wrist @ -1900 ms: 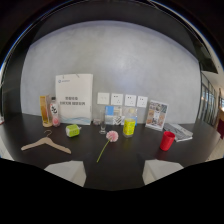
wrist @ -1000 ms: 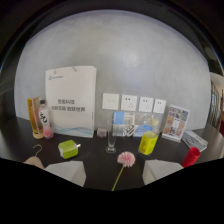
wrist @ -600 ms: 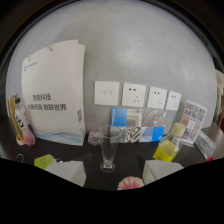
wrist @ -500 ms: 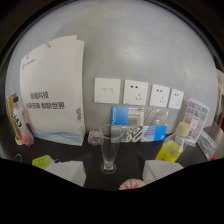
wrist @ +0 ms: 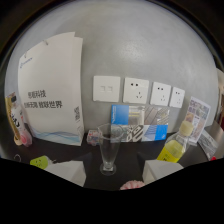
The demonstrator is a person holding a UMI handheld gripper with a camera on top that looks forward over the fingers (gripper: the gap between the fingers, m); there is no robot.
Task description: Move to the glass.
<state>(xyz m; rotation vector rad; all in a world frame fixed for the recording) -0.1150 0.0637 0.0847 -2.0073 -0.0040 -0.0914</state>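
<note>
The gripper has its jaws spread wide, their pale tips showing at either side with nothing held. The glass stands upright on the dark surface just ahead of them, roughly on the line of the gap and not yet between the tips.

The risk, as I judge it, is the glass itself: it is tall on a narrow stem and small foot, so a tip nudging the bowl or foot from one side could tip it over. Being clear, its edges are hard to read against the clutter behind, which makes drifting off line easy. Something pink lies nearer than the glass, between the jaws, and could be pushed along into the foot.

Left of the glass lies a small green thing; right of it a yellow bottle, label unreadable. Behind the glass a blue packet leans at the wall. Further left stands a white bag printed with Chinese characters I cannot make out. Above the glass, wall sockets carry no legible writing.
</note>
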